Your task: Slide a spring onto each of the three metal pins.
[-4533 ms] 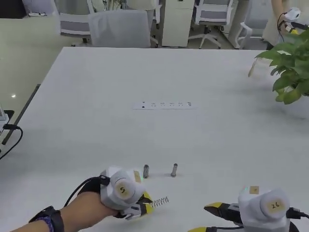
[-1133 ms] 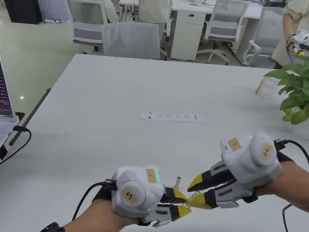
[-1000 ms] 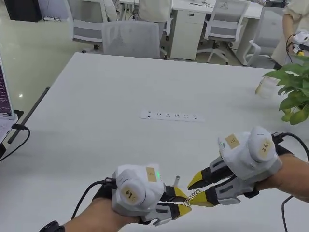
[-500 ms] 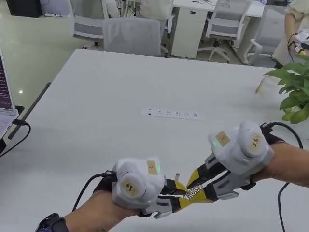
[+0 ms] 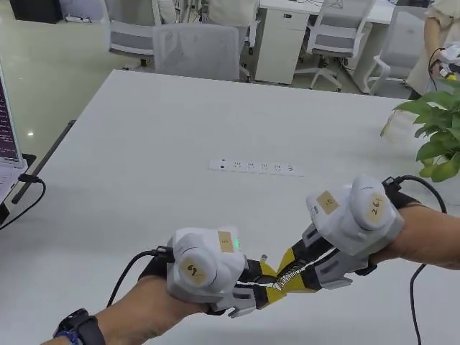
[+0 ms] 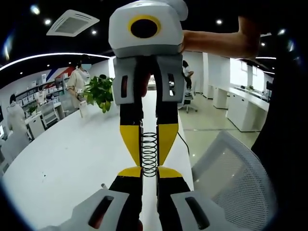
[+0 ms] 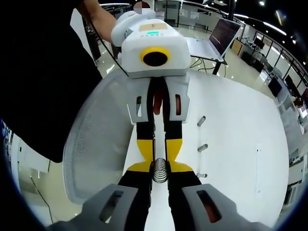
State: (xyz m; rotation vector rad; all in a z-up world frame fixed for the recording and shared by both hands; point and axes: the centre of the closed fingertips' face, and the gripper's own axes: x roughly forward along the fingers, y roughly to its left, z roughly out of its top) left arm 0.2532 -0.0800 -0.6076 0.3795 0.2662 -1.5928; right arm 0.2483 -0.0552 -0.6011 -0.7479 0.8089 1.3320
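- Spring (image 6: 149, 153) is held in the air between the two grippers, just over the near edge of the table (image 5: 180, 136). It is spanned from one pair of tips to the other.
- Left gripper (image 6: 149, 171): jaws are closed down to the spring's width, and one end of the coil is pinched between the yellow tips.
- Right gripper (image 7: 160, 168): jaws are likewise narrowed onto the spring, which is seen end-on between its tips. The grippers are met nose to nose, tips nearly touching.
- Three pins (image 7: 202, 147) are seen in a row on the table, just beside the grippers on the side toward the table's middle, each apart from the next.
- Open room: a broad bare top is left beyond the grippers as far as a power strip (image 5: 256, 168), and past it to the far edge.
- Near edge: in the right gripper view the table's edge is seen directly under the grippers, with a mesh chair (image 7: 96, 144) just off it.
- Side edges: a plant (image 5: 435, 136) is set at the right edge. A laptop (image 7: 222, 34) is placed off the left edge and is cut by the frame in the head view, with a cable (image 5: 25, 198) near it.
- Hidden: in the head view the pins are mostly covered by the grippers, one tip just being seen between them.
- Whether any pin carries a spring cannot be told.
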